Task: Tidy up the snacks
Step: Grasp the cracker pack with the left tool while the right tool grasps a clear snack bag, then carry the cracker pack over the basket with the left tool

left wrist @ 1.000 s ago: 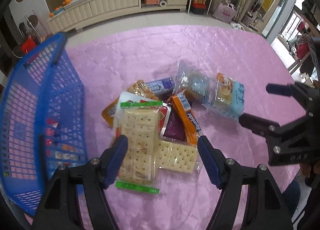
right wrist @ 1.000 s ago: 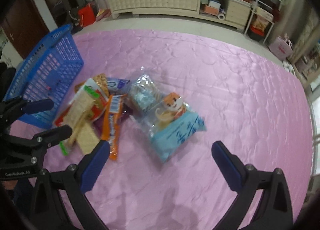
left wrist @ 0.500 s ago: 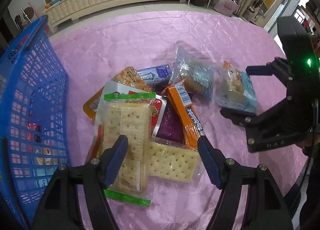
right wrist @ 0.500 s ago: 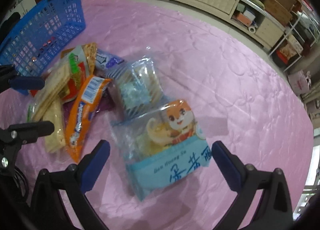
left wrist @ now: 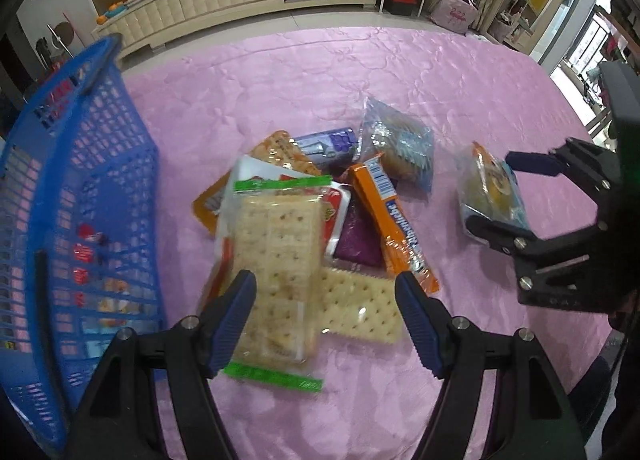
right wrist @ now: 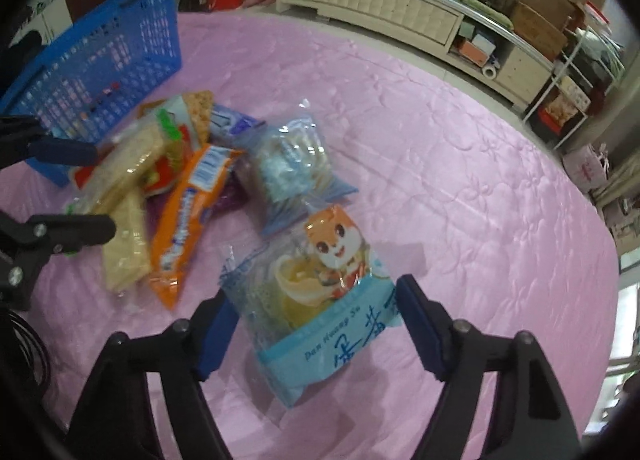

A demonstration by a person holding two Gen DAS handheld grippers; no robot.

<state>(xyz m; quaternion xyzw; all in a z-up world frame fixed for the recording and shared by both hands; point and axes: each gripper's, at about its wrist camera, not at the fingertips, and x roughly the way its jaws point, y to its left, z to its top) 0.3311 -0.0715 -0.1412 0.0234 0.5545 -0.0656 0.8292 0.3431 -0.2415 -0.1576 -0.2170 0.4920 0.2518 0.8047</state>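
Glossy plastic snack wrappers [left wrist: 392,220] on shiny quilted pink cloth [left wrist: 304,76] (perforated plastic basket [left wrist: 80,164])

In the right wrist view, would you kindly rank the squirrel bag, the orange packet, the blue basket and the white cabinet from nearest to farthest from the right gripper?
1. Squirrel bag: between the open fingers of the right gripper.
2. Orange packet: ahead and left, in the snack pile.
3. Blue basket: far left, beyond the pile.
4. White cabinet: off the table, against the back wall.

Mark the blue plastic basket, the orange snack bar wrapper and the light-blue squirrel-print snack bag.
Blue plastic basket [left wrist: 100,188], left wrist view, mesh side wall.
Orange snack bar wrapper [left wrist: 394,222], left wrist view, mid-length.
Light-blue squirrel-print snack bag [right wrist: 320,300], right wrist view, clear centre panel.
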